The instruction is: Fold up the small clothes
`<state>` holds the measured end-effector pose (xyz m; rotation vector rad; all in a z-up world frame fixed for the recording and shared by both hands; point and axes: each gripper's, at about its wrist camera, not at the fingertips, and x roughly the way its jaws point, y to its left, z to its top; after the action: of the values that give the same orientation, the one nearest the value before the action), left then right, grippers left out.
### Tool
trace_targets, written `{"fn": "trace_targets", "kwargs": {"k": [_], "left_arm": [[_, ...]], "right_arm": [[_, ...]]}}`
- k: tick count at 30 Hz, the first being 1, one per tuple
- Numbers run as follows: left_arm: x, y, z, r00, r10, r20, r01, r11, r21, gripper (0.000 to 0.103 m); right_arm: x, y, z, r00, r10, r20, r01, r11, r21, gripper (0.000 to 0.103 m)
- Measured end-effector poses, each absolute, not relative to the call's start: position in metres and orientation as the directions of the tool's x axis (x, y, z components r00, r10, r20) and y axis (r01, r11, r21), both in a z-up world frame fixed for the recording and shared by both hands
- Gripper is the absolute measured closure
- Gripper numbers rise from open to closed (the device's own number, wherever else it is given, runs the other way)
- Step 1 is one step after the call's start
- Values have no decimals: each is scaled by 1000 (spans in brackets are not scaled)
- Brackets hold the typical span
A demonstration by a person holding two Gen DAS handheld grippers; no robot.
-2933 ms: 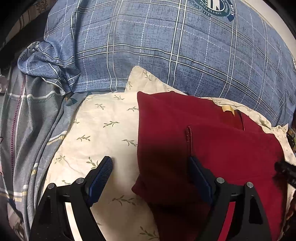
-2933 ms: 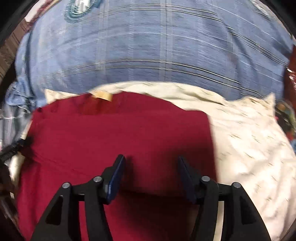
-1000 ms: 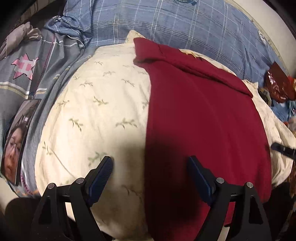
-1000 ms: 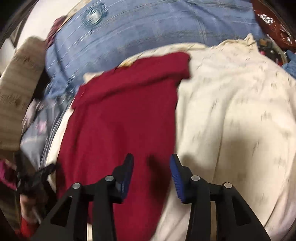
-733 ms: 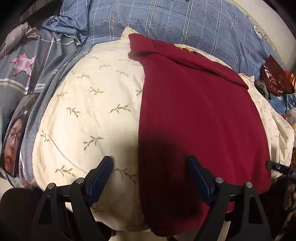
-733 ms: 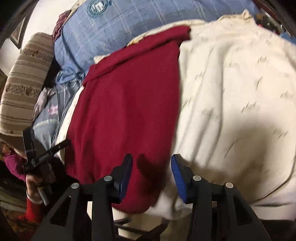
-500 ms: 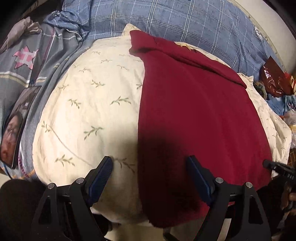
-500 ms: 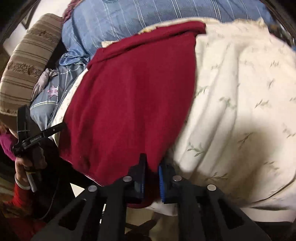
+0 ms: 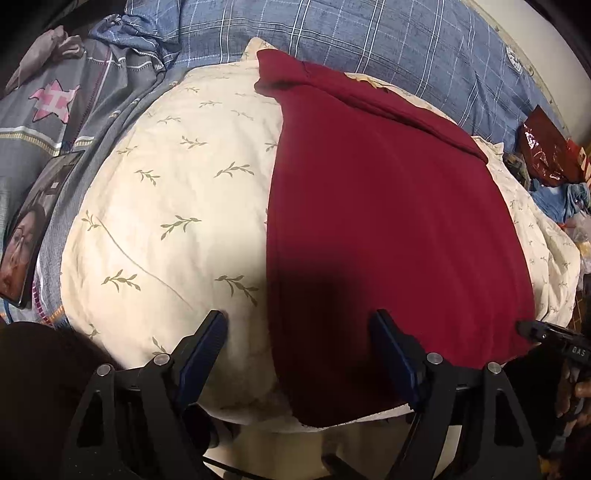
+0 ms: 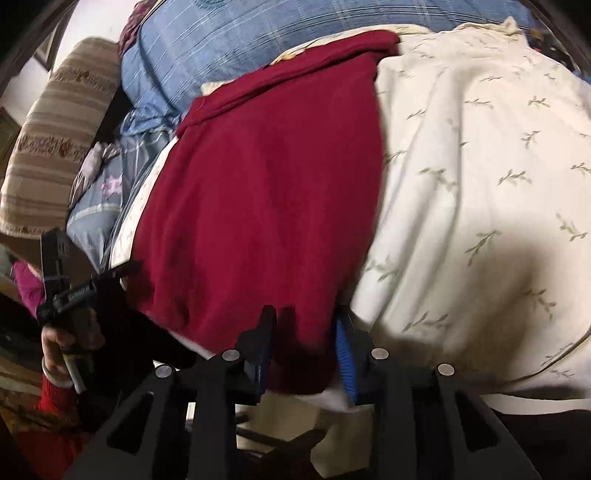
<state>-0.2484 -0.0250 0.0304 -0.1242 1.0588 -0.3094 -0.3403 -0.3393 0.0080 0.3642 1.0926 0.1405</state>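
Note:
A dark red garment [image 9: 388, 206] lies flat and lengthwise on a cream leaf-print pillow [image 9: 177, 206]. My left gripper [image 9: 297, 332] hovers over its near left edge. The jaws stand wide and are closing slightly, with the garment's left edge and bare pillow between them, and the pads touch nothing. In the right wrist view the garment [image 10: 266, 192] reaches down to my right gripper [image 10: 304, 332]. Those jaws are opening, the garment's near right corner lies between the blue pads, and they no longer pinch it. Each gripper shows in the other's view, the right gripper [image 9: 546, 332] and the left gripper [image 10: 66, 291].
A blue plaid pillow [image 9: 369, 33] lies behind the cream one. At the left are a grey quilt with a pink star [image 9: 51, 99] and a phone [image 9: 29, 229]. A shiny red bag [image 9: 546, 147] sits at the right. A striped beige cushion [image 10: 55, 147] stands at the far left.
Both grippers have drawn back to the pillow's near edge. The right jaws shut on the garment's near right corner half a second ago and now stand apart again. The left jaws stay wide.

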Motion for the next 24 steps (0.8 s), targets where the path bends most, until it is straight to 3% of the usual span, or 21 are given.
{"fn": "trace_targets", "kwargs": {"k": [5,8,9,10,12,14,18,23,24], "left_arm": [[-251,-27,31,454,-300,-839,190,953,-238,27],[-253,-27,32,449,-301,-841,193,952,-238,33],[-253,-28,33,447,-302,-842,198,951,-236,37],[-253,-28,33,443,-304,-843,202,950,-237,44],[-254,-30,34,430,-318,-845,213,945,-247,53],[-253,-33,34,429,-318,-846,216,945,-245,54],[-253,-32,32,434,-317,-843,207,946,-250,54],[-253,-30,30,440,-326,-837,205,944,-260,52],[-254,-30,30,439,-329,-836,207,943,-262,53]], "right_arm": [[-341,-338,6,447,291,-846,46,937,346,69],[-341,-334,11,442,273,-854,18,950,312,81],[-342,-333,14,446,277,-851,5,950,312,89],[-342,-334,17,453,301,-839,3,941,339,90],[-340,-334,19,453,325,-830,8,930,368,90],[-340,-331,19,452,320,-833,0,934,358,90],[-335,-330,10,419,339,-842,23,923,383,69],[-333,-321,1,404,351,-845,-2,924,383,69],[-333,-320,1,404,346,-847,-10,927,374,72]]}}
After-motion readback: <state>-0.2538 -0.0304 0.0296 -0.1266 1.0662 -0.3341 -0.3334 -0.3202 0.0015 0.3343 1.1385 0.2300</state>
